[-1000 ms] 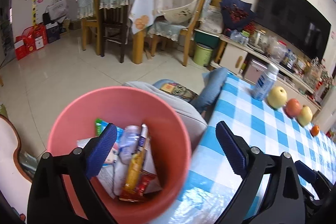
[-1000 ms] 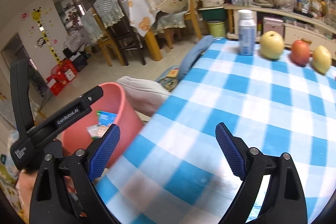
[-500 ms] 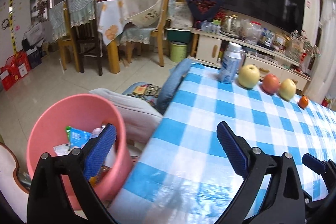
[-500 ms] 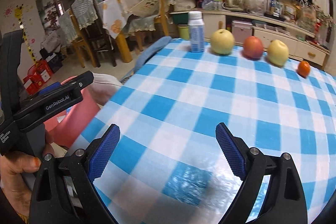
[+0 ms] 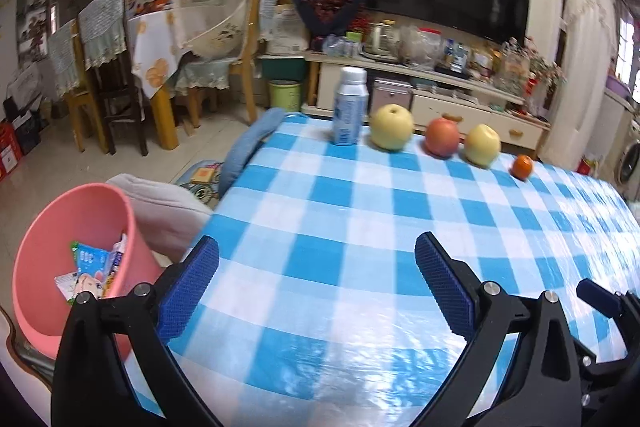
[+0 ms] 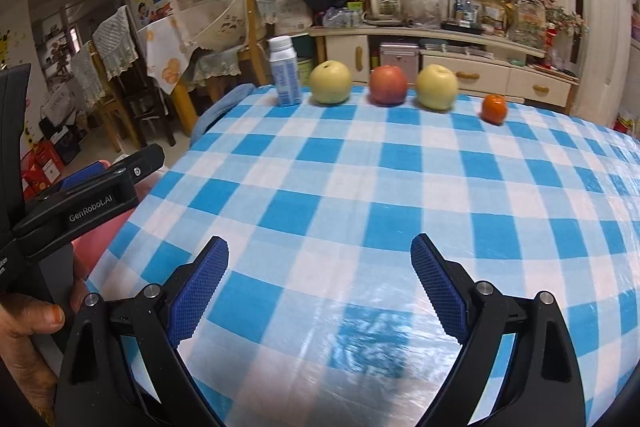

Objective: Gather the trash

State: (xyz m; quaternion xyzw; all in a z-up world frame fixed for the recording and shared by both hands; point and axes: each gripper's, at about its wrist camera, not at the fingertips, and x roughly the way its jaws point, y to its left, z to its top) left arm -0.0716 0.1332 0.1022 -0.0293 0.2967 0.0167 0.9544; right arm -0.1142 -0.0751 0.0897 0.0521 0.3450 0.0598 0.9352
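Left gripper off bin, tableward

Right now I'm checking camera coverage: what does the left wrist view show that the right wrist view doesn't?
Only the left wrist view shows inside the pink bin, with wrappers in it, beside the table.
Only the right wrist view shows the left gripper's side and the hand holding it; there the bin is a mere sliver.
Both share the checked tablecloth, the bottle, three large fruits, a small orange and open, empty jaws.
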